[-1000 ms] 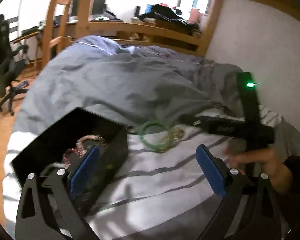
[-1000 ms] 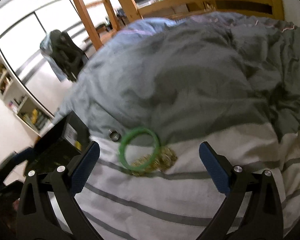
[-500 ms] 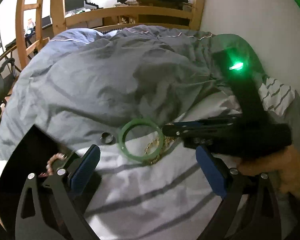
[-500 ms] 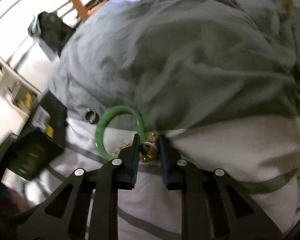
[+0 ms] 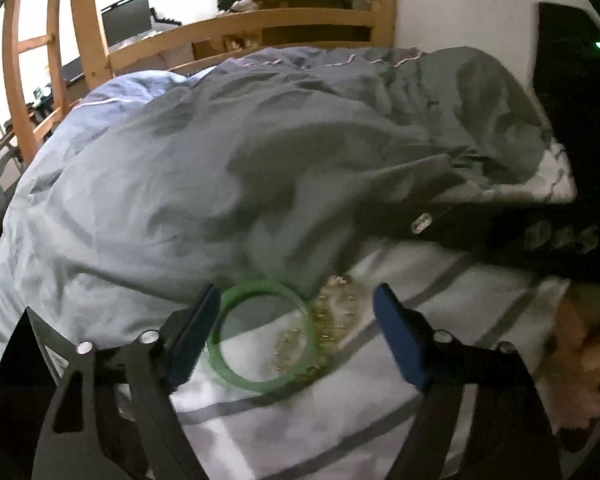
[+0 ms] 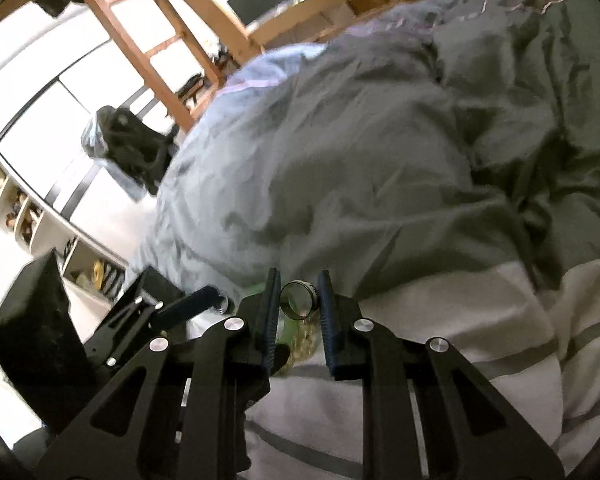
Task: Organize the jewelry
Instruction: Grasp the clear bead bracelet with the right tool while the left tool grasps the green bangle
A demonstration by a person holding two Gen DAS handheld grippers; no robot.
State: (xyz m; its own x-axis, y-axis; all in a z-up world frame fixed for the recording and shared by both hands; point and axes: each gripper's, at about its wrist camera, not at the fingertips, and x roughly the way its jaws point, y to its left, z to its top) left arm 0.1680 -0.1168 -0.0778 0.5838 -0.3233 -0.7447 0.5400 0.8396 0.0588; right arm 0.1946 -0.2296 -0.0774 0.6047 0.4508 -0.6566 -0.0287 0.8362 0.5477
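While both grippers work over the striped sheet (image 5: pixel 440 320), three jewelry items show: one green bangle (image 5: pixel 260 336), one gold chain (image 5: pixel 336 320), one metal ring (image 6: pixel 299 295). The left gripper (image 5: pixel 296 336), jaws spread and just narrowing, straddles the bangle without pressing it. The right gripper (image 6: pixel 299 300) pinches the ring above the bedding. One black box (image 6: pixel 32 328) stands left, contents hidden.

Grey duvet (image 5: pixel 228 168) on striped sheet (image 5: pixel 440 312) — wooden bedframe (image 5: pixel 260 30), monitor (image 5: pixel 125 18) behind.
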